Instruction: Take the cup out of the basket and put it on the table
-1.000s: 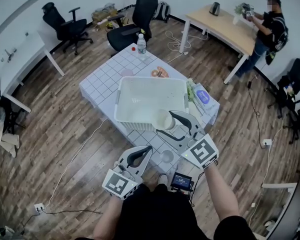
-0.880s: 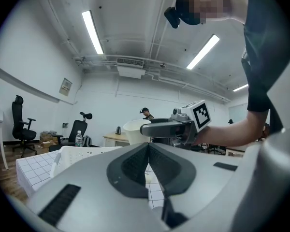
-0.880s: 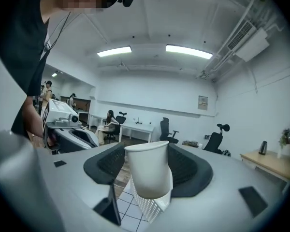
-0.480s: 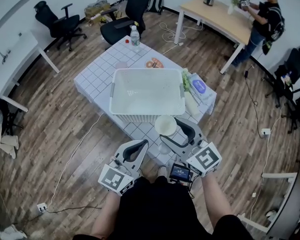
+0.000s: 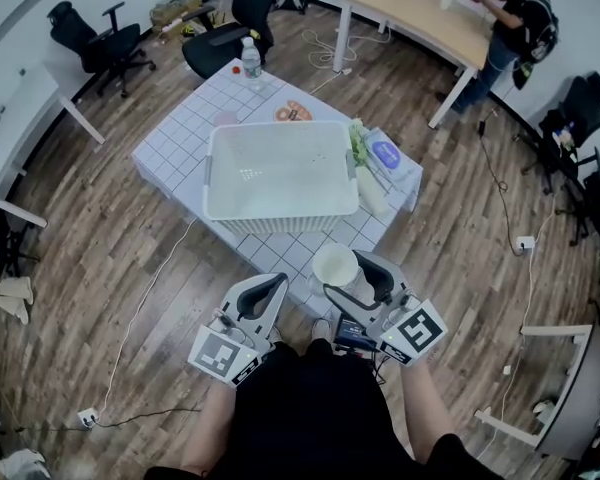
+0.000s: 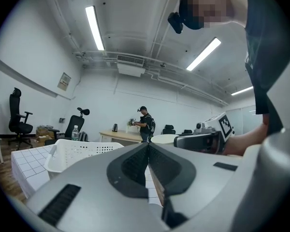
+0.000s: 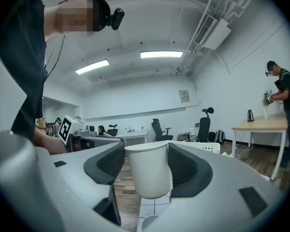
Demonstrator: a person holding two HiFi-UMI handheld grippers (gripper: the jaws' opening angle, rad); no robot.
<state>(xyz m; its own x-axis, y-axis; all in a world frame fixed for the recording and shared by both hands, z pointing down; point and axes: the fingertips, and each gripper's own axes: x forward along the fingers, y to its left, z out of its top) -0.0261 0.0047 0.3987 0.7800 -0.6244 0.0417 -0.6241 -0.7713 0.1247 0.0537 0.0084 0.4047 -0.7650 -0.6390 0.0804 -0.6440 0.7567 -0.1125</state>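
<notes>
An office: black swivel chairs [image 5: 88, 40], a wooden desk [image 5: 430, 18] and ceiling strip lights [image 6: 94, 28]

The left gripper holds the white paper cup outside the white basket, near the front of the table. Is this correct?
Wrong gripper: the right gripper holds the white paper cup outside the white basket, near the front of the table. The right gripper view shows the cup between its fingers; the left gripper is shut and empty.

The fingers [image 7: 222, 197] of the right gripper [image 7: 146, 151] look like smooth matt grey plastic, with ribbed black pads [image 7: 184, 166]. Between them, the white paper cup [image 7: 149, 175] is matt. Beyond the fingers are a perforated white plastic basket [image 5: 280, 226], a white checked cloth-covered table [image 5: 175, 148] and a wood-plank floor [image 5: 110, 248].
</notes>
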